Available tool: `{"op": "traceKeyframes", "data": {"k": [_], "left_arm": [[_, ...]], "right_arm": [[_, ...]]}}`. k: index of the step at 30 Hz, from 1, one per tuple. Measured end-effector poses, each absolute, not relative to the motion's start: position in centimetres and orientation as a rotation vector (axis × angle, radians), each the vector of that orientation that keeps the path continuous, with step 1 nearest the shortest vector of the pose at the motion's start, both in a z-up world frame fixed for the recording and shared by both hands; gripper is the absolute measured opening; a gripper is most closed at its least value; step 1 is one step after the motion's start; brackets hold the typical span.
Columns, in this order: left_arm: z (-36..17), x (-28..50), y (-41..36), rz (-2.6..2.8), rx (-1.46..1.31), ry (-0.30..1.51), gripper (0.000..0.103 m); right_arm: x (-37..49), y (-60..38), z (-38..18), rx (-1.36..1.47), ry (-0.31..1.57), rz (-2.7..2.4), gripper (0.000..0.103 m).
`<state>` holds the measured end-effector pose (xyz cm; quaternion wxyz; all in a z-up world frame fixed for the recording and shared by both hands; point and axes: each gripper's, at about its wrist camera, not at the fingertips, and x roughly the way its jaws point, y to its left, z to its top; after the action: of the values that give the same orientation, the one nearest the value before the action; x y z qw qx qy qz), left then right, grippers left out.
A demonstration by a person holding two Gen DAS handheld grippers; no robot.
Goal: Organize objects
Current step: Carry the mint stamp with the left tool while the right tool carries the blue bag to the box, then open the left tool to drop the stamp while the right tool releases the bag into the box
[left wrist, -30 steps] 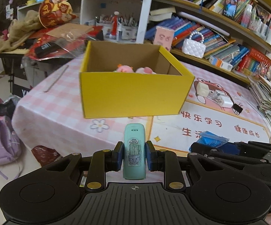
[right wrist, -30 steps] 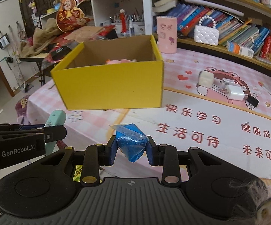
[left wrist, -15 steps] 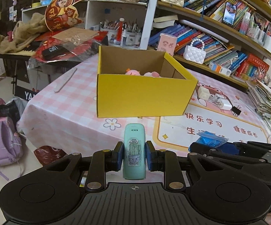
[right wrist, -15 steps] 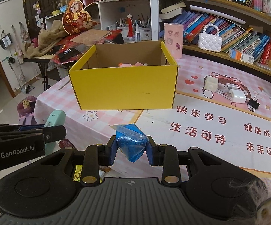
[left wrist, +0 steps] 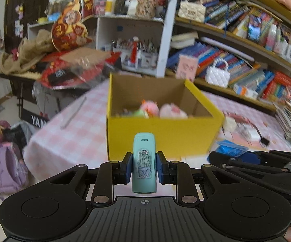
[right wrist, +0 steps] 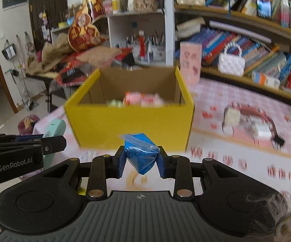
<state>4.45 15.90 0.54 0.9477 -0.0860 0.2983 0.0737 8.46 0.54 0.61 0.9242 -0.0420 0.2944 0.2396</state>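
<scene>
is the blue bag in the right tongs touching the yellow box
Apart. In the right wrist view the blue bag is pinched in the right tongs, held up in front of the yellow box; the left wrist view shows table between them.

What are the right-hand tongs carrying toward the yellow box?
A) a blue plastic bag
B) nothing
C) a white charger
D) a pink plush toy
A: the right tongs are shut on a crumpled blue plastic bag, short of the yellow box.

A pink checked table (right wrist: 222, 92) bears a yellow box (right wrist: 131, 121), white chargers (right wrist: 262, 131) and a black clip (right wrist: 278, 140).
</scene>
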Motion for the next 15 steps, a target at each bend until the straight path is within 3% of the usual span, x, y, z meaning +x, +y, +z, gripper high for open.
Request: {"op": "traceKeyframes", "data": {"k": [8,15], "left_arm": [[2.6,10.5,16.5,0.204,-0.159,0.542,0.023],[2.1,14.9,16.2,0.257,-0.135,0.56,0.023]], "right_arm": [[15.8,0.8,3.4,-0.034,0.499,0.505,0.03],[20.7,2.0,3.2,-0.052,0.517,0.567,0.03]]}}
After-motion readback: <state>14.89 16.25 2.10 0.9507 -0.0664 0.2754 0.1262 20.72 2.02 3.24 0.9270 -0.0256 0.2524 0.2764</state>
